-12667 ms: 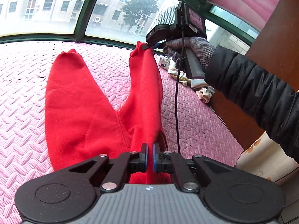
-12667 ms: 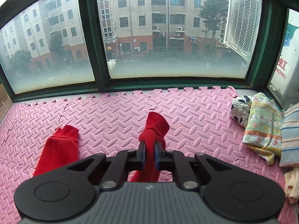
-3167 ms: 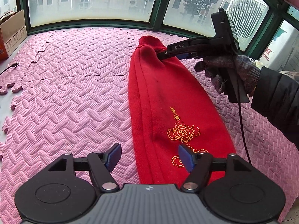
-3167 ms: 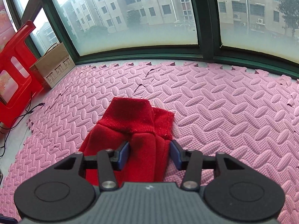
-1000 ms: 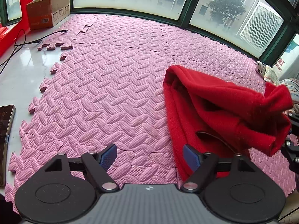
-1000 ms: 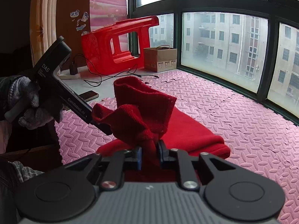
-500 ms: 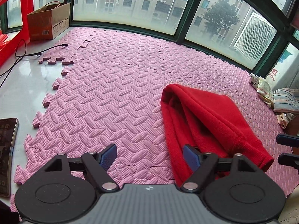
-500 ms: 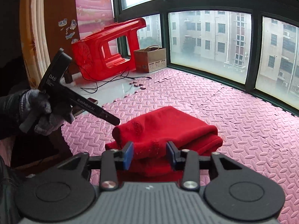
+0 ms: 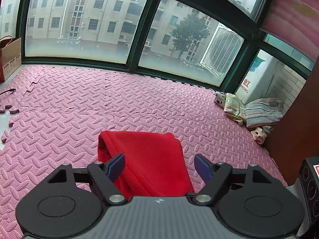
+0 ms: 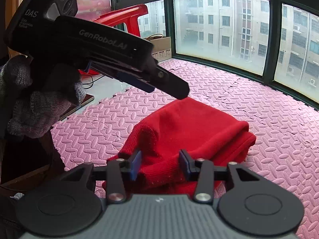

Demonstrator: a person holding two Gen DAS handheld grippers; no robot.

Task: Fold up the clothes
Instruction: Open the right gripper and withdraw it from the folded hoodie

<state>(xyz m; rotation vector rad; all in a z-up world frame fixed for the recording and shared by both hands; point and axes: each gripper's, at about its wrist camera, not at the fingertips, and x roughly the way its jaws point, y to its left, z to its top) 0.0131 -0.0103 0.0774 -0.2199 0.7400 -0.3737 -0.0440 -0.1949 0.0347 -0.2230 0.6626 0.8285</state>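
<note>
The red garment lies folded into a compact bundle on the pink foam mat. My left gripper hovers open just above its near end, blue pads spread wide and gripping nothing. In the right wrist view the same red garment shows its ribbed cuffs folded on top at the near side. My right gripper is open over those cuffs, its fingers apart and not pinching the cloth. The left gripper's body, held by a gloved hand, hangs over the bundle's left side.
A pile of other clothes lies at the mat's far right corner beside a brown cabinet. A cardboard box stands far left. A red plastic chair, cables and a flat phone sit left of the mat. Windows line the far edge.
The left gripper swung right to face the bundle head-on and closer. The right gripper stays open after letting go of the cuffs; the garment has settled flat.
</note>
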